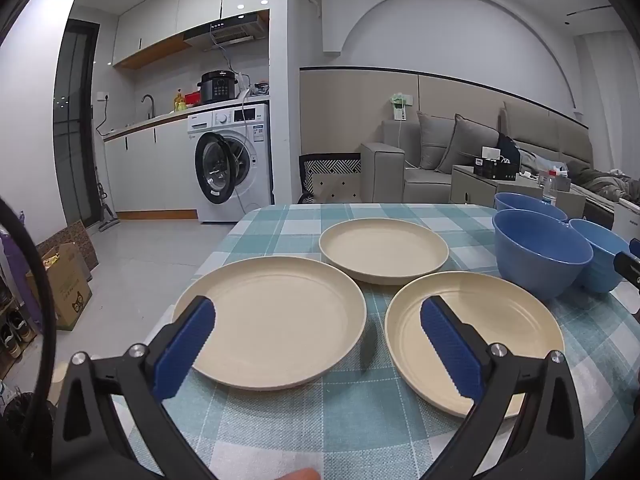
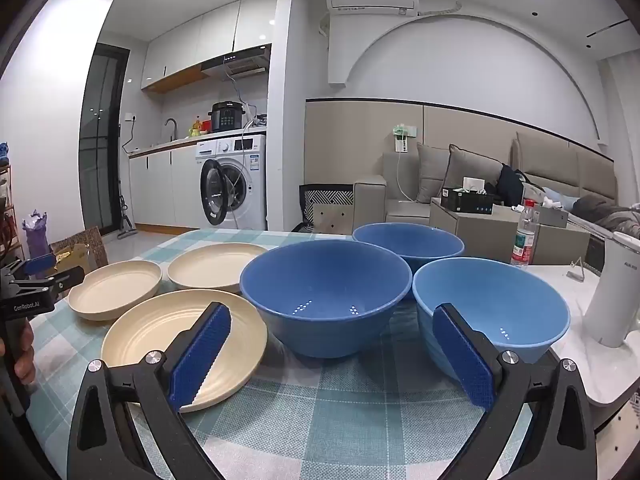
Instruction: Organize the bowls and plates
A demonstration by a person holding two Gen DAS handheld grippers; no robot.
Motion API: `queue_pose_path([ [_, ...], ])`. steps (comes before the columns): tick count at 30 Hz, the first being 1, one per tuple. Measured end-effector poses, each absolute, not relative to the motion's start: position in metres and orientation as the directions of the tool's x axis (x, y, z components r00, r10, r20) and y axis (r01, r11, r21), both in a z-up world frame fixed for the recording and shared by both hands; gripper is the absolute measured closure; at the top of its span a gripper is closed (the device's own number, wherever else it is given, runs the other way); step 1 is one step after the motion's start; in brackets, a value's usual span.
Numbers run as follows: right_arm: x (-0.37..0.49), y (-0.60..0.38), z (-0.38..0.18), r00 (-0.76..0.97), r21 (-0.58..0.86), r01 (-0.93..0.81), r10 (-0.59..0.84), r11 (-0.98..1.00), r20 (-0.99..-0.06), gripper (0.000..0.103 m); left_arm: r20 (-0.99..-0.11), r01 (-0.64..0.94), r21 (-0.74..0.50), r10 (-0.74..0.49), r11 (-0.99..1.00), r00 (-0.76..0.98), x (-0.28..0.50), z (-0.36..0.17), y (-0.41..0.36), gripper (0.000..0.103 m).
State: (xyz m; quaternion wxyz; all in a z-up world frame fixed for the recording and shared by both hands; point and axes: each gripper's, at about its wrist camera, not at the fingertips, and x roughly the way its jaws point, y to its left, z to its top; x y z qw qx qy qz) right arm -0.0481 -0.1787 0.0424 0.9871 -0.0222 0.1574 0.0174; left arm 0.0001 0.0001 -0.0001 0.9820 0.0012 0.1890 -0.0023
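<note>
- Three cream plates (image 1: 276, 332) lie apart on the checked tablecloth (image 1: 340, 412) in my left wrist view: one near left, one near right (image 1: 500, 320), one further back (image 1: 384, 248). None is stacked, so I judge the sorting not yet begun.
- My left gripper (image 1: 316, 344) hovers over the two near plates with its jaws spread wide and nothing between them.
- Plates look like matte, stiff plastic or fibre, shallow and round, with a raised rim and faint rings inside.
- Blue bowls (image 1: 540, 256) sit to the right, close together.
- Three bowls show in my right wrist view: a darker one in the middle (image 2: 326, 300), a paler one at right (image 2: 492, 312), another behind (image 2: 408, 240). They stand side by side, not nested, so that work is left too.
- Bowls are glossy and deep with sloping walls; ceiling lights glint inside them.
- My right gripper (image 2: 332, 356) stands wide open and empty in front of the bowls, its blue pads (image 2: 200, 356) ribbed.
- Cloth looks woven and soft, so dishes could drag it.
</note>
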Motion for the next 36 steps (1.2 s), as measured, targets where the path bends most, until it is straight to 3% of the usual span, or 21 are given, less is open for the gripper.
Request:
queue_pose_path([
  [36, -0.0478, -0.1785, 0.0420, 0.949, -0.048, -0.041, 0.024, 0.998, -0.314, 0.000, -0.372, 0.013, -0.009, -0.015, 1.000, 0.928, 0.0071, -0.0041, -0.0015, 0.000],
])
